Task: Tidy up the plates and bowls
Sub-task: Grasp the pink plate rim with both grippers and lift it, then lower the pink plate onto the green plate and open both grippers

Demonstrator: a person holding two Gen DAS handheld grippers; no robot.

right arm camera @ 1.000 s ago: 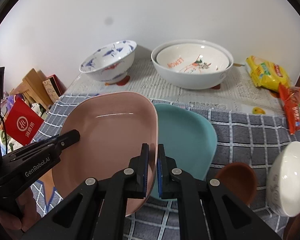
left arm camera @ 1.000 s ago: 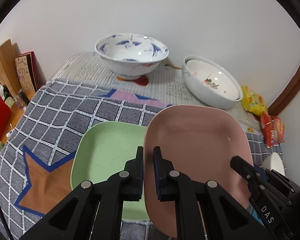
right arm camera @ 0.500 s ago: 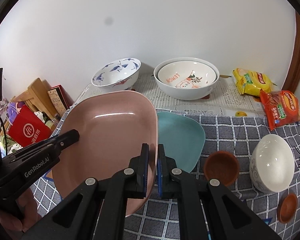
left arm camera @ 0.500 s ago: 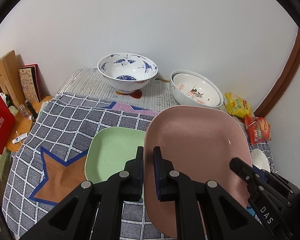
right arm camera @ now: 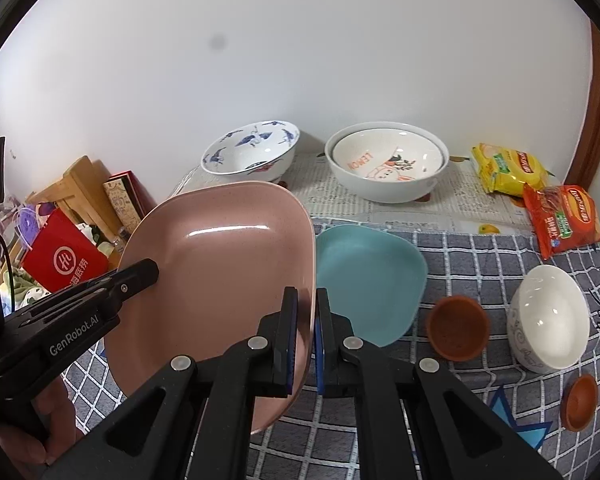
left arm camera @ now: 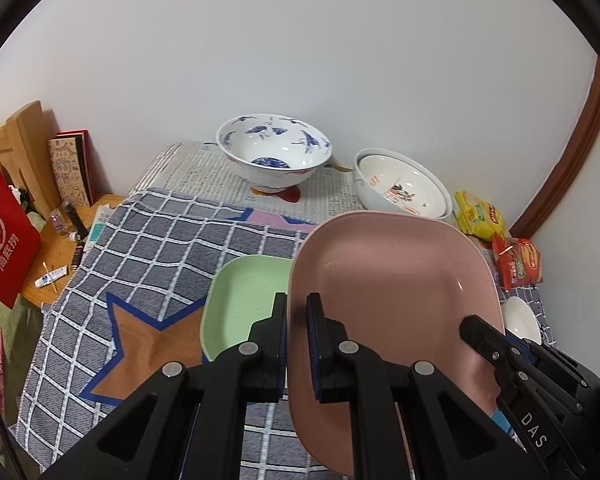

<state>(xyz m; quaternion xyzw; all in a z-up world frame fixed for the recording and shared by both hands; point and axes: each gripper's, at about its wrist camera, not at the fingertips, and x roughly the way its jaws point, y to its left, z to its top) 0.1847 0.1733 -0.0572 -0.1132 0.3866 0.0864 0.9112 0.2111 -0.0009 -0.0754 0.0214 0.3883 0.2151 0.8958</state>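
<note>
Left wrist view: I have the pink plate (left arm camera: 392, 280) clamped at its left rim in my left gripper (left arm camera: 297, 344), jaws pressed together on the edge, and my right gripper (left arm camera: 466, 326) reaches in from the lower right to the plate's opposite rim. The plate hangs clear of the cloth, tilted, above and partly over the green plate (left arm camera: 240, 300). Item judged stiff, smooth and glossy, probably light for its breadth, and apt to slide out of a thin edge grip; a hold on two opposite rims suits it, and a knock against china would be unwelcome. Beneath: a grey checked cloth (left arm camera: 160, 232) with a brown star, newspaper (left arm camera: 204, 168) behind it, a blue-patterned bowl (left arm camera: 274, 156) and two nested white bowls (left arm camera: 402, 188) near the white wall (left arm camera: 300, 48). Snack packets (left arm camera: 500, 240) lie to the right; a red bag (left arm camera: 4, 232) and books (left arm camera: 70, 168) stand to the left. Right wrist view: my right gripper (right arm camera: 306, 332) is closed on the pink plate's (right arm camera: 220, 264) right rim, the edge nipped between the pads, while the left gripper (right arm camera: 152, 272), borne by a hand (right arm camera: 40, 436), grips the far side. A teal plate (right arm camera: 368, 276) lies flat on the cloth just beside, then a brown saucer (right arm camera: 458, 330), a white bowl (right arm camera: 548, 328) on its side, and a second brown saucer (right arm camera: 580, 402). The surface is soft and crowded, the corner close, with a wooden door frame (right arm camera: 598, 100) at the right; I judge there is little room to swing.
</note>
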